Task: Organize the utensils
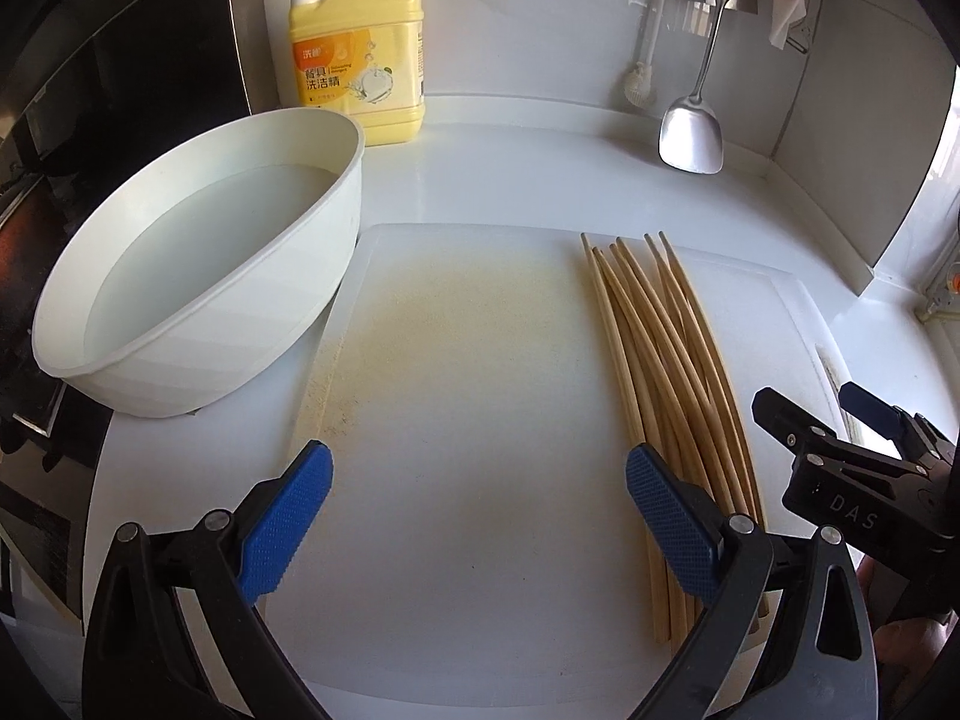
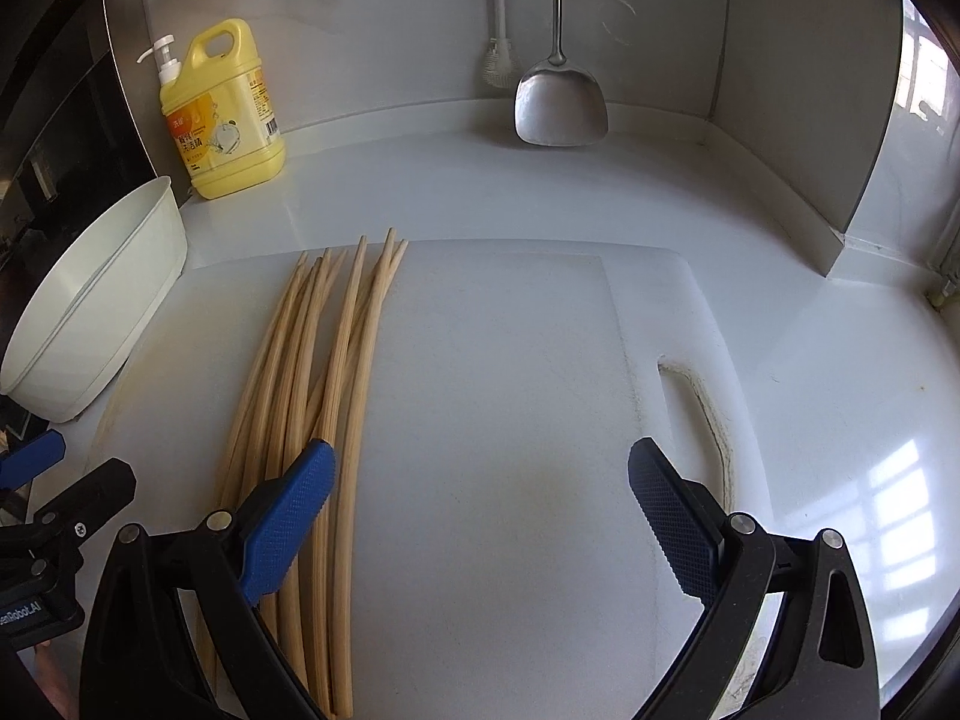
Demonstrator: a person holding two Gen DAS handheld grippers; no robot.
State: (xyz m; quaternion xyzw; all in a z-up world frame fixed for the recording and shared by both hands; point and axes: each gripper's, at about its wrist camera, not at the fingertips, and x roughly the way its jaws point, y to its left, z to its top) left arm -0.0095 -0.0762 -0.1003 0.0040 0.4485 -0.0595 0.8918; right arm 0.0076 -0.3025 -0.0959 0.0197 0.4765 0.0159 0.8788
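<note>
Left wrist view:
- Left claw (image 1: 479, 483): released, blue pads wide apart, nothing between them; it hangs over the bare middle of the cutting board (image 1: 480, 360).
- Chopsticks (image 1: 666, 360): a loose wooden bundle lying lengthwise on the right part of the board, tips fanned toward the wall, near ends passing under the claw's right finger.
- Right claw (image 1: 840, 408): seen at the right edge, just beside the chopsticks, fingers parted.
- Basin (image 1: 198, 276): white, holding water, on the tabletop (image 1: 510, 180) against the board's left edge.
- Detergent bottle (image 1: 360, 54): yellow, pump top, behind the basin by the wall.
- Metal spatula (image 1: 690, 132) and white brush (image 1: 639, 84): hanging at the back wall.

Right wrist view:
- Right claw (image 2: 480, 483): released, empty, over the board's (image 2: 510, 360) clear centre.
- Chopsticks (image 2: 324, 372): on the board's left part, running under the claw's left finger.
- Left claw (image 2: 36, 480): partly visible at the left edge.
- Basin (image 2: 96, 300), detergent bottle (image 2: 225, 114), metal spatula (image 2: 561, 102): far left, back left, back centre.
</note>
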